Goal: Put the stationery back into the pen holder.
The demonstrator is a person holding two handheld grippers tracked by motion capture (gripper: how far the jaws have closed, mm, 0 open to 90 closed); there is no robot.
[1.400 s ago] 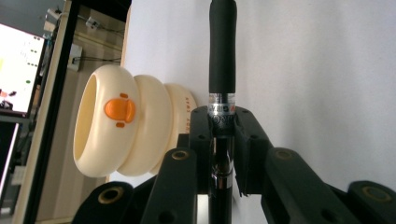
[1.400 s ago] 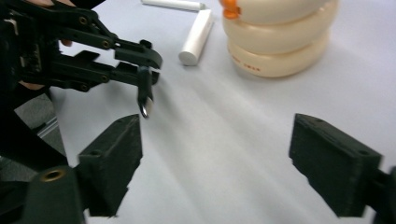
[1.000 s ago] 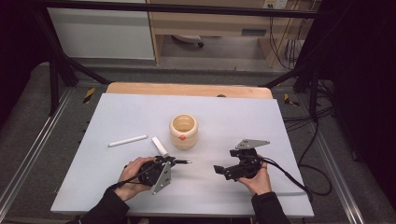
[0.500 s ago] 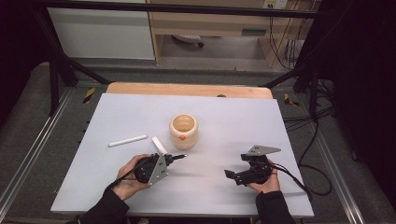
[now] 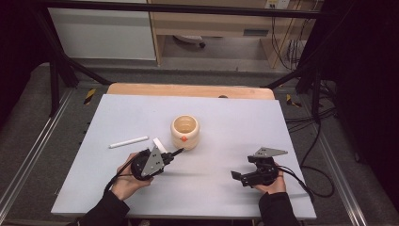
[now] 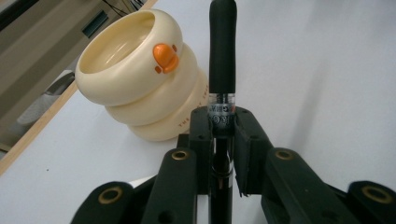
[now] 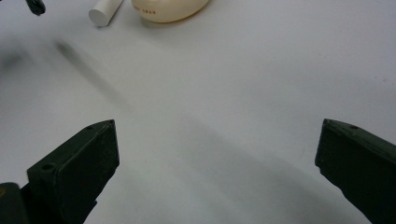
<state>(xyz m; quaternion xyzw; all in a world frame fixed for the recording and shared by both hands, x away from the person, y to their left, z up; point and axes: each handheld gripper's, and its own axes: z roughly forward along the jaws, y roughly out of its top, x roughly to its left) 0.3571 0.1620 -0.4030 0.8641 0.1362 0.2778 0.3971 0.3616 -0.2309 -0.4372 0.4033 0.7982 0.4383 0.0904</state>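
Note:
My left gripper [image 5: 167, 158] is shut on a black pen [image 6: 222, 56]. The pen sticks out past the jaws and points at a cream, ringed cup [image 5: 185, 131] with an orange duck bill on its side. In the left gripper view the cup [image 6: 140, 79] stands just left of the pen's end, apart from it. My right gripper [image 5: 241, 168] sits low over the table's near right part, open and holding nothing. In the right gripper view its jaws [image 7: 217, 154] stand wide apart over bare table.
A long white stick [image 5: 128, 141] lies left of the cup. A short white cylinder [image 5: 159, 144] lies beside my left gripper, also visible as the cylinder [image 7: 105, 12] in the right gripper view. A wooden strip [image 5: 190, 90] edges the far side of the grey table [image 5: 235, 122]. Cables [image 5: 306, 181] trail off right.
My right gripper has drifted toward the near right edge and sunk a little, still open. The left gripper with the pen has barely shifted.

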